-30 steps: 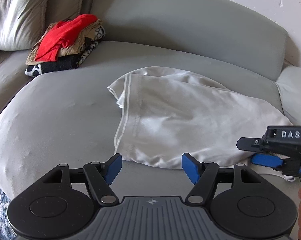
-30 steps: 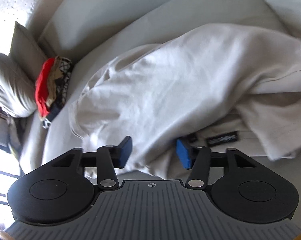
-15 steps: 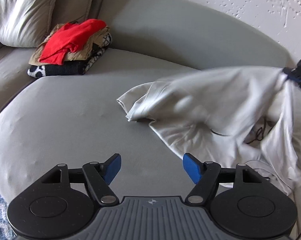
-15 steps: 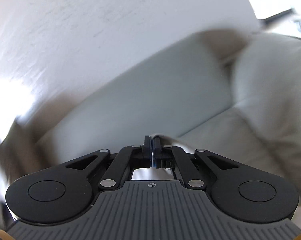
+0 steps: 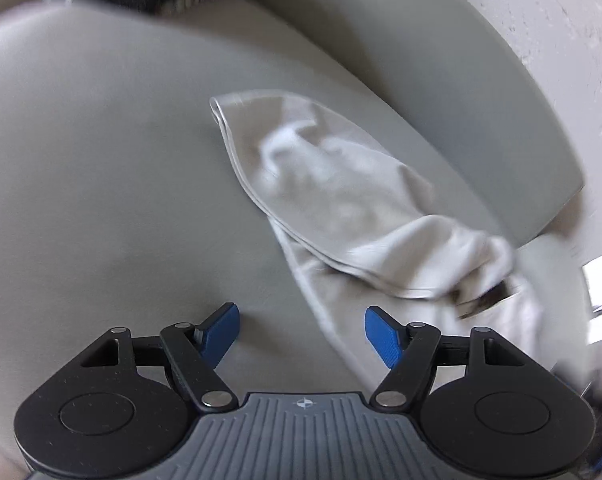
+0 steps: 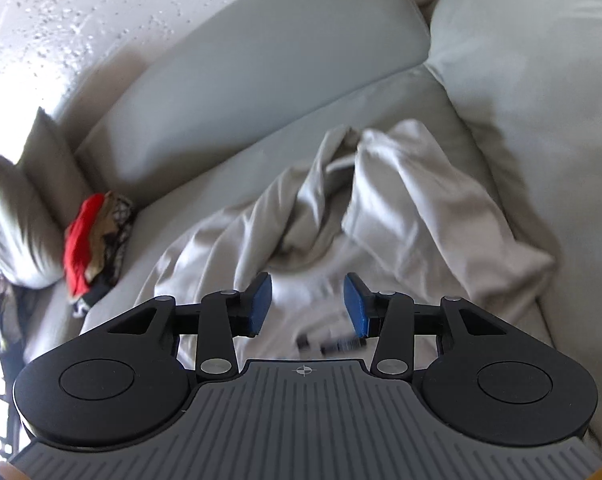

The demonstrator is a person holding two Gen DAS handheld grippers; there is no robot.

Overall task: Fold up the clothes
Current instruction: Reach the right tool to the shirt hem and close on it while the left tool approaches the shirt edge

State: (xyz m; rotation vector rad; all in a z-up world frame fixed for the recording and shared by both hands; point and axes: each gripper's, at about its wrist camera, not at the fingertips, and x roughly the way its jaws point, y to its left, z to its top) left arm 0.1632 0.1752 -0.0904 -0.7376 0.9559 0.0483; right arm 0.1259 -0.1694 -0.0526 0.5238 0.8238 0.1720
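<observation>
We have the white garment [image 6: 381, 216] lying rumpled on the sofa seat [image 5: 101, 160], bunched toward the right end by the pale cushion [image 6: 541, 60], so it needs spreading before any fold can be made. Our left tool [image 5: 301, 334] hovers over the near hem with its jaws spread and closing slightly; no cloth is pinched, though an edge of the garment runs below the gap. Our right tool [image 6: 307, 302] stands over the middle of the garment, jaws opening and empty. The right view alone shows the dark label [image 6: 333, 346] on the fabric and the far pillow [image 6: 17, 220]; the left view shows the striped hem best. The folded pile [image 6: 95, 240] sits far left, likely where finished pieces go.
</observation>
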